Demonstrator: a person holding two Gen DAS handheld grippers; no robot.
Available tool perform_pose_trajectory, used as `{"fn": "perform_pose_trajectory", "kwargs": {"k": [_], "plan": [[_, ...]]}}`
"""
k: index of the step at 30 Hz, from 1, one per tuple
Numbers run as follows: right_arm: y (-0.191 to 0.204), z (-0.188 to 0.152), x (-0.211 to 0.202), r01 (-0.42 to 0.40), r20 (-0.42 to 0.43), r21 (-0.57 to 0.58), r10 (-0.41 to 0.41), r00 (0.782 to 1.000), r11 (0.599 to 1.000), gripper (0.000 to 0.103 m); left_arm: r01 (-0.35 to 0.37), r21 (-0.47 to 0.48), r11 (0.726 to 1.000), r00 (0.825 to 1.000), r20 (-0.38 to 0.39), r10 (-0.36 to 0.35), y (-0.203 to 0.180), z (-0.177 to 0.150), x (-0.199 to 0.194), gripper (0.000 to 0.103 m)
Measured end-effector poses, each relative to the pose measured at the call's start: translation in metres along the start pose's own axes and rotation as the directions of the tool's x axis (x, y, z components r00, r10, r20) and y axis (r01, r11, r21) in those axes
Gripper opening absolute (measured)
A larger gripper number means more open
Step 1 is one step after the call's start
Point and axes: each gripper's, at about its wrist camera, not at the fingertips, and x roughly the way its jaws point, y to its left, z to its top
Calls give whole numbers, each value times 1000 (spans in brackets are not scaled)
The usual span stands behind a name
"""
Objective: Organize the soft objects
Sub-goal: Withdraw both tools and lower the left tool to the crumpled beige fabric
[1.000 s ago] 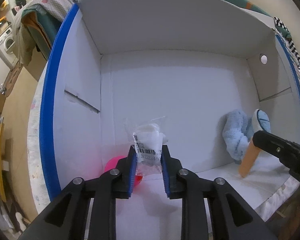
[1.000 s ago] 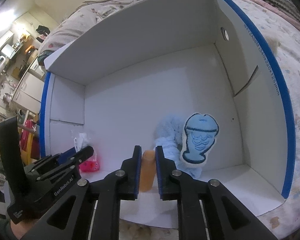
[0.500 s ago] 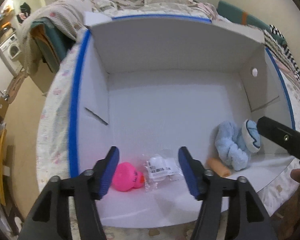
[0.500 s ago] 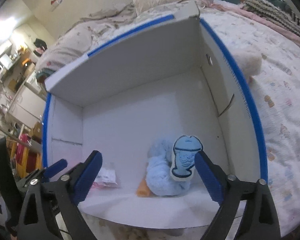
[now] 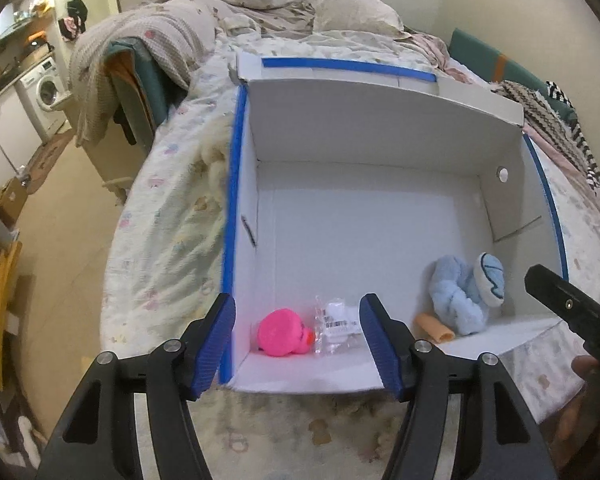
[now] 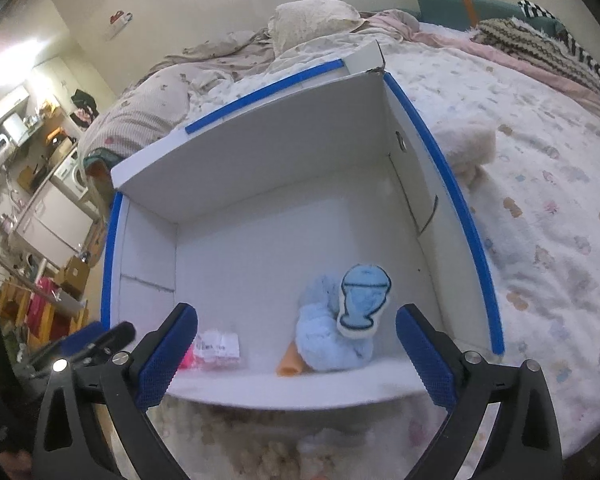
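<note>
A white cardboard box with blue-taped rims (image 5: 230, 208) (image 6: 458, 200) lies on the bed. Along its near wall lie a pink plush ball (image 5: 282, 332), a clear bag with a white item and barcode label (image 5: 336, 324) (image 6: 218, 348), a small orange piece (image 5: 434, 326) (image 6: 290, 362), and a light blue fluffy toy with a fish patch (image 5: 466, 296) (image 6: 340, 324). My left gripper (image 5: 298, 340) is open and empty above the box's near edge. My right gripper (image 6: 296, 358) is open and empty, held back above the near edge.
The box sits on a patterned quilt (image 6: 540, 208). A cream fluffy item (image 6: 466, 146) lies right of the box. Rumpled bedding and pillows (image 5: 292, 12) lie behind. The bed's left edge drops to the floor, with a washing machine (image 5: 46, 90) beyond.
Both grippers opened, dropped the bagged item and the orange piece into the box, then pulled back and up out of it.
</note>
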Motion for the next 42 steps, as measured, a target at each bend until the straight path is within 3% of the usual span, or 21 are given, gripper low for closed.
{"fn": "perform_pose_trajectory", "kwargs": {"k": [3,8,20,26,31,35,40,42], "plan": [[0,-6,-6,18,-10,-15,-18,1000,1000,103,-44,5,999,999,22,43,3,-8,-11,62],[-1,-19,-17,14,-13,-19,-14,1000,1000,103,-22,-8,1000,1000,20,22,9,-24,-25,62],[-29,-47,-30,45,-65,39,-42,997,998,103,-28,-91,995,996,-87,20,28,-70,-12,62],[-42,-50,-22,64,-113,74,-55,992,995,103,40,-69,997,969,-240,-55,9,-87,23,62],[-46,-52,-10,6,-171,133,17,985,991,103,23,-83,996,960,-277,-45,-1,-89,45,62],[-47,-54,-1,28,-195,134,-1,981,991,103,46,-116,992,953,-293,-79,-6,-83,59,62],[-52,-56,9,42,-226,156,-6,974,987,103,101,-118,988,925,-355,-137,-23,-82,89,62],[-53,-57,12,43,-236,159,-5,972,986,103,97,-103,990,920,-369,-129,-29,-83,97,62]]}}
